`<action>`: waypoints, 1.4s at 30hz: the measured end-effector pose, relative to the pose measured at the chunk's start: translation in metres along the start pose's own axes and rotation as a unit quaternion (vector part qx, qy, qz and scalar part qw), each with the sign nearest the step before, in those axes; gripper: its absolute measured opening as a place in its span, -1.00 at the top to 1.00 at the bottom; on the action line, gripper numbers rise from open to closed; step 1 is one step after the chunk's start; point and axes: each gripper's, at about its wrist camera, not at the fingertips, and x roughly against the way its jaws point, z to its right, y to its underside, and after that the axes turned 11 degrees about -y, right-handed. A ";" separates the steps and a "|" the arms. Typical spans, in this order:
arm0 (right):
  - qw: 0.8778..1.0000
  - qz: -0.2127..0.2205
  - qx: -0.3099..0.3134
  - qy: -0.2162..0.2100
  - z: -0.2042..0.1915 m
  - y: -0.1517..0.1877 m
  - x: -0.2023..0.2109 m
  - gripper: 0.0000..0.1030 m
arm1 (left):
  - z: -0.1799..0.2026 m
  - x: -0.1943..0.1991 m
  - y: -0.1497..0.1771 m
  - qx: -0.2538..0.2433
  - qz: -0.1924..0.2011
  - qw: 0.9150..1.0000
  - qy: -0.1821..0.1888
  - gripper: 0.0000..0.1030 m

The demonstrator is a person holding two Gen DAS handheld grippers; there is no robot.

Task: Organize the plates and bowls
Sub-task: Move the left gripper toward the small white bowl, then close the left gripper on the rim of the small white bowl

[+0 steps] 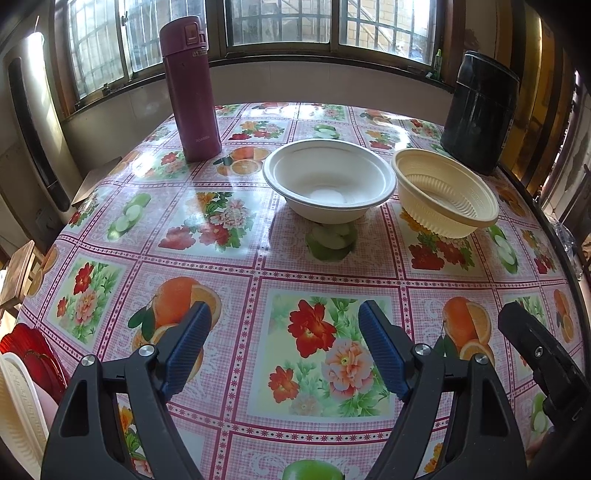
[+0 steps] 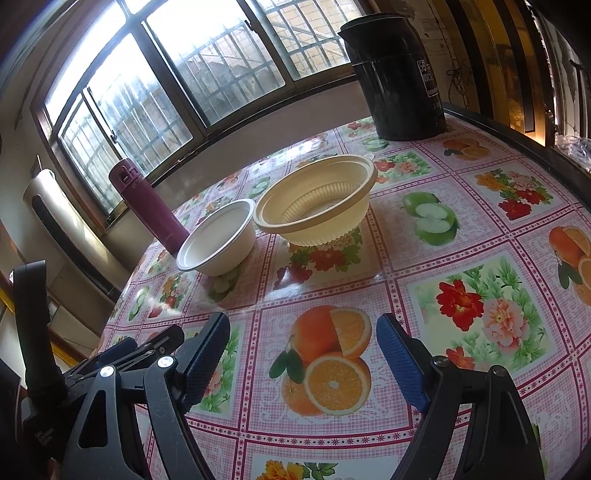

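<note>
Little can be read. The maroon flask [image 1: 190,88], upper left of the left wrist view, carries small pale lettering near its base, too small to make out. The black canister [image 2: 397,74], upper right of the right wrist view, bears a white label whose large figures look like "55"; the rest is illegible.

Table covering: a glossy pink-checked oilcloth [image 1: 258,258] printed with oranges, flowers and apples is spread over the table.
Maroon flask [image 1: 190,88]: stood upright at the far left, lid closed.
Black container [image 1: 480,110]: placed upright at the far right corner.
Window [image 1: 277,22]: barred panes are seen behind the table.
Wooden stool [image 1: 16,273]: seen left of the table.
</note>
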 end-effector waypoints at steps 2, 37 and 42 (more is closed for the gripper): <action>1.000 -0.001 0.000 0.000 0.000 0.000 0.000 -0.62 | 0.000 0.000 0.000 0.001 0.000 1.000 0.001 -0.60; 0.975 -0.078 -0.162 -0.131 -0.004 -0.095 -0.144 -0.63 | -0.033 -0.100 -0.117 0.137 -0.102 0.982 -0.078 -0.60; 0.976 -0.075 -0.170 -0.115 -0.001 -0.098 -0.157 -0.54 | -0.024 -0.114 -0.125 0.135 -0.109 0.982 -0.081 -0.60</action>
